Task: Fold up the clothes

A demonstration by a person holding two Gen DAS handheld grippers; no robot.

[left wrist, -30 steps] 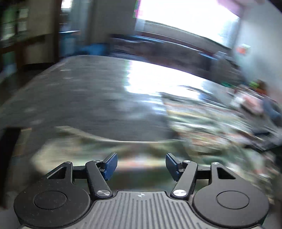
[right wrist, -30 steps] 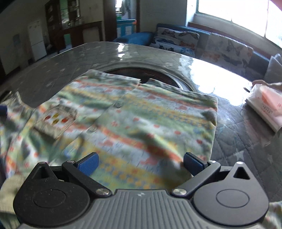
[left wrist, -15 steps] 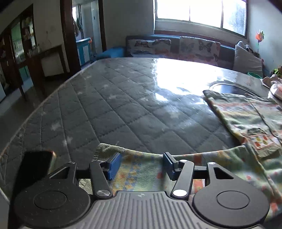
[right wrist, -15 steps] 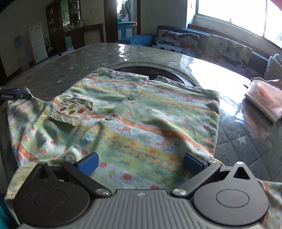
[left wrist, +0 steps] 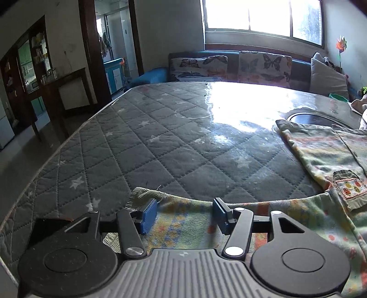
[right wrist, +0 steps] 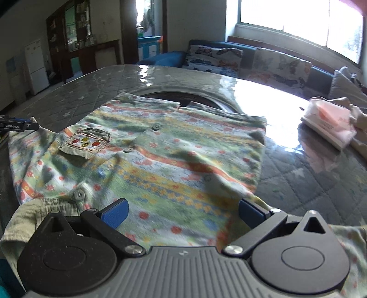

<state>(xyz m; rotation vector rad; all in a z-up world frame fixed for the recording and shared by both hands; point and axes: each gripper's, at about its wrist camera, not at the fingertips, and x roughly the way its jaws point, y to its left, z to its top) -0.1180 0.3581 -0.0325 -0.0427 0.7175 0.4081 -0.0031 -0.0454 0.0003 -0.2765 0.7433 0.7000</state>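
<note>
1. A patterned shirt (right wrist: 165, 160) lay spread flat on a grey quilted table (left wrist: 160, 146), its stripes running green, yellow, blue and orange with small red dots.
2. In the right wrist view the shirt filled the middle of the frame, with a small pocket (right wrist: 84, 144) at 9 o'clock from its centre and a row of grey buttons (right wrist: 156, 126) running down the front.
3. The right gripper (right wrist: 182, 211) hovered over the shirt's near part, at 6 o'clock in its own view. Its blue pads stood wide apart, with cloth showing below and between them but nothing pinched.
4. The left gripper (left wrist: 184, 214) sat at 6 o'clock in its own view, over a sleeve (left wrist: 183, 220) that ended in a ribbed cuff (left wrist: 144, 194). Its jaws were partly apart, roughly halfway, and gripped nothing. Whether the pads touched the sleeve could not be told.
5. In the left wrist view the shirt's body lay at 3 o'clock.
6. A pink and white pack (right wrist: 330, 121) rested on the table at 2 o'clock in the right wrist view, well apart from the shirt.
7. A sofa (left wrist: 231, 66) with butterfly cushions stood beyond the table at 12 o'clock, under a bright window (left wrist: 261, 16).
</note>
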